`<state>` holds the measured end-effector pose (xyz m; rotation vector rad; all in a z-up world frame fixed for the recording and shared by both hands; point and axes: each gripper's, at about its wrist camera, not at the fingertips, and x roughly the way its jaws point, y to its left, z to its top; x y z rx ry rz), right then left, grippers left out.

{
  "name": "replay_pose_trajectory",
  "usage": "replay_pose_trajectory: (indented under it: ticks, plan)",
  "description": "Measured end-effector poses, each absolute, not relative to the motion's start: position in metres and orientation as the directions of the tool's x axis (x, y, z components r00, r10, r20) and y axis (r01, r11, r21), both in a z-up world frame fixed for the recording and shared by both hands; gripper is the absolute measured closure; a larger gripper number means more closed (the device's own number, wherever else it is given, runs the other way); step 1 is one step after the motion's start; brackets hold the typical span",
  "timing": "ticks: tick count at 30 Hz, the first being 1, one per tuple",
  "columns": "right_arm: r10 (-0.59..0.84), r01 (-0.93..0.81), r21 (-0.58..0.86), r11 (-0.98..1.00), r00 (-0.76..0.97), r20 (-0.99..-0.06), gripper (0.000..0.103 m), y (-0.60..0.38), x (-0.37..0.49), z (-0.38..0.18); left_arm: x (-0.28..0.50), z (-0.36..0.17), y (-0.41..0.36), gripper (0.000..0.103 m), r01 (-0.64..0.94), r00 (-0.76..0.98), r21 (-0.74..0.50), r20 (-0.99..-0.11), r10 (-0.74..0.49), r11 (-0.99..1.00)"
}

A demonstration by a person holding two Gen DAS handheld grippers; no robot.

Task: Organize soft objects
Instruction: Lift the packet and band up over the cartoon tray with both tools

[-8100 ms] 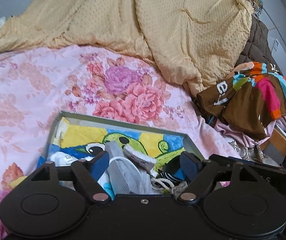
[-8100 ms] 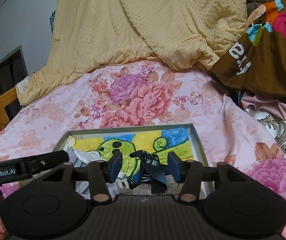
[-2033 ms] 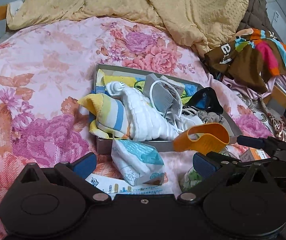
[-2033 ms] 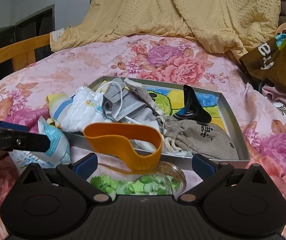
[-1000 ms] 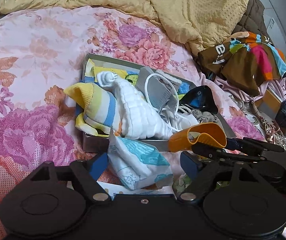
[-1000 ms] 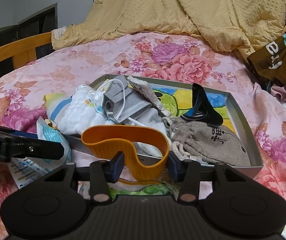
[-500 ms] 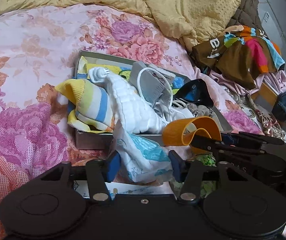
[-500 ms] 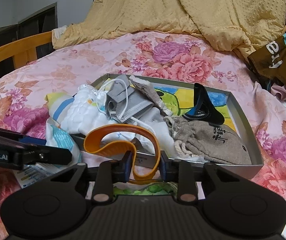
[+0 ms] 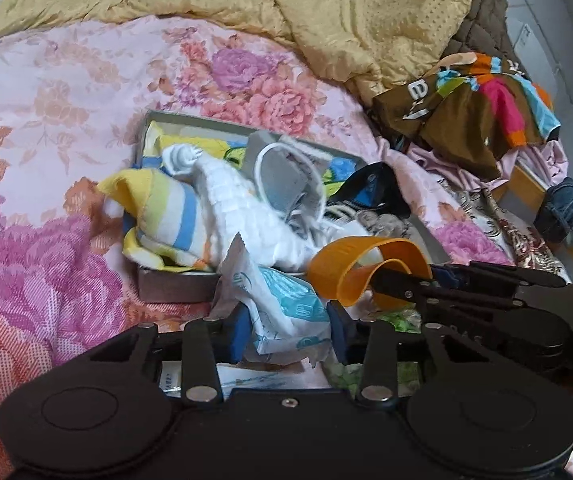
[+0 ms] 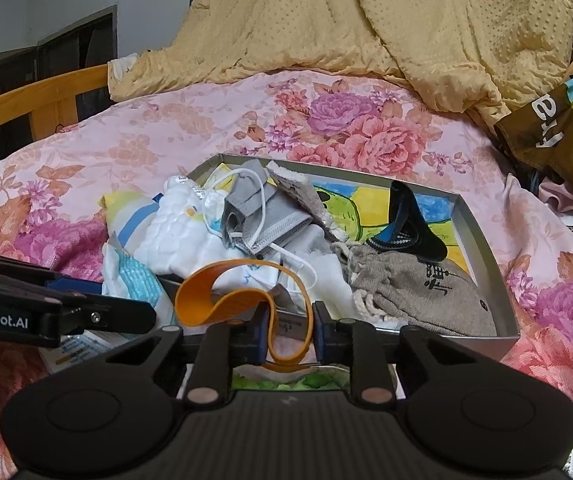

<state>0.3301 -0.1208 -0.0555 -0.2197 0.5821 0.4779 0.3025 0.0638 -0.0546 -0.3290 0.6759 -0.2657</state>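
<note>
A grey tray (image 10: 482,240) with a cartoon lining lies on the flowered bedspread, heaped with a striped cloth (image 9: 166,216), a white quilted cloth (image 10: 178,236), a grey face mask (image 10: 262,216), a black-and-blue piece (image 10: 410,232) and a grey drawstring pouch (image 10: 422,292). My left gripper (image 9: 286,334) is closing, and its blue pads press on a white-and-teal tissue packet (image 9: 282,304) just in front of the tray. My right gripper (image 10: 289,336) is closing too, squeezing an orange rubber band (image 10: 206,296) into a narrow loop. In the left wrist view the right gripper (image 9: 406,280) reaches in from the right.
A yellow blanket (image 10: 366,20) is piled at the back, and a brown multicoloured garment (image 9: 470,108) lies to the right. A wooden bed rail (image 10: 38,96) runs along the left. Under the grippers lie a green-patterned item (image 10: 286,380) and a printed leaflet (image 10: 74,348).
Both pairs of jaws have narrowed: the left onto the tissue packet, the right onto the orange band, which has folded from a wide oval into a pinched loop. Neither hand has shifted much.
</note>
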Motion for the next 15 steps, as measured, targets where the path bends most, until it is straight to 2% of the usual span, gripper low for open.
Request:
replay_pose_trajectory:
  ticks: [15]
  plan:
    - [0.390,-0.462,-0.014,0.887,0.764,-0.514,0.081,-0.136,0.324,-0.030,0.289,-0.034,0.059,0.061,0.168,0.801,-0.374,-0.488,-0.348,0.912]
